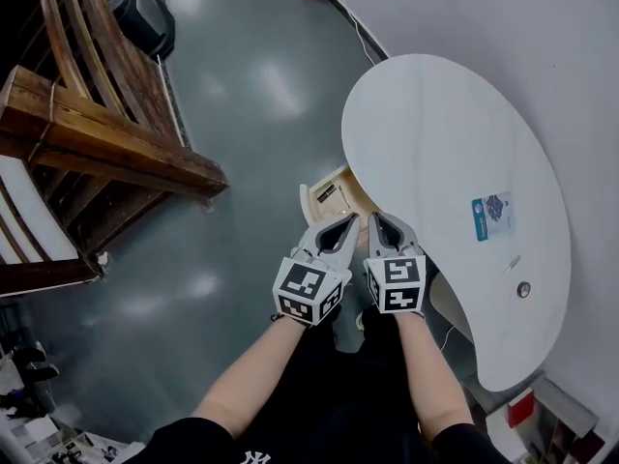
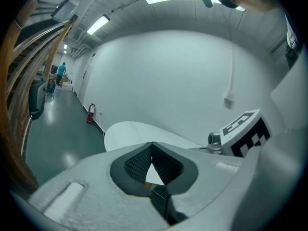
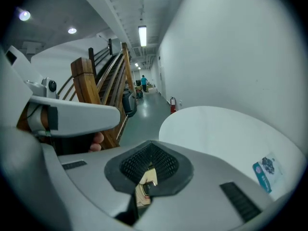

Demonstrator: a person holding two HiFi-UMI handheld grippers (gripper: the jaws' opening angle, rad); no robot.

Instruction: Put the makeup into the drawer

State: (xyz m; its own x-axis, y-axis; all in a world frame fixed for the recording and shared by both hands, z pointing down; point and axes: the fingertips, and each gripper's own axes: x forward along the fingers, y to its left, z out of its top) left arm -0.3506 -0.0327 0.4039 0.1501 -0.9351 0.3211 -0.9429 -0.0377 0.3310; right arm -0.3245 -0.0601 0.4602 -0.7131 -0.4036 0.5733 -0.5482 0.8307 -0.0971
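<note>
Hanging side by side over the open drawer [image 1: 307, 204], the left tongs [image 1: 352, 218] and the right tongs [image 1: 376, 217] are both clenched, tip against tip, and neither grips anything. In the left gripper view only a sliver of white tabletop [image 1: 435, 133] shows through the gap behind the meeting tips. In the right gripper view the same gap frames the pale inside of the drawer far below. The drawer juts out from under the tabletop's near edge, directly beneath and just ahead of both tongs. A small dark item [image 1: 327, 193] lies in it, too small to say what it is. It may be a piece of makeup already put away, which would make the task partly done. A teal packet [image 1: 492, 217] lies flat on the tabletop, well off to the right of the right tongs and well apart from the drawer. A small round piece [image 1: 523, 289] sits nearer the tabletop's right edge. If the packet is the makeup meant, it has not been picked up. What is left, then, is to carry the right tongs across to it, spread them, close on the packet, bring it over the drawer and let go. The drawer itself, judging by its position, needs no further pulling, though it may want pushing closed afterwards.
</note>
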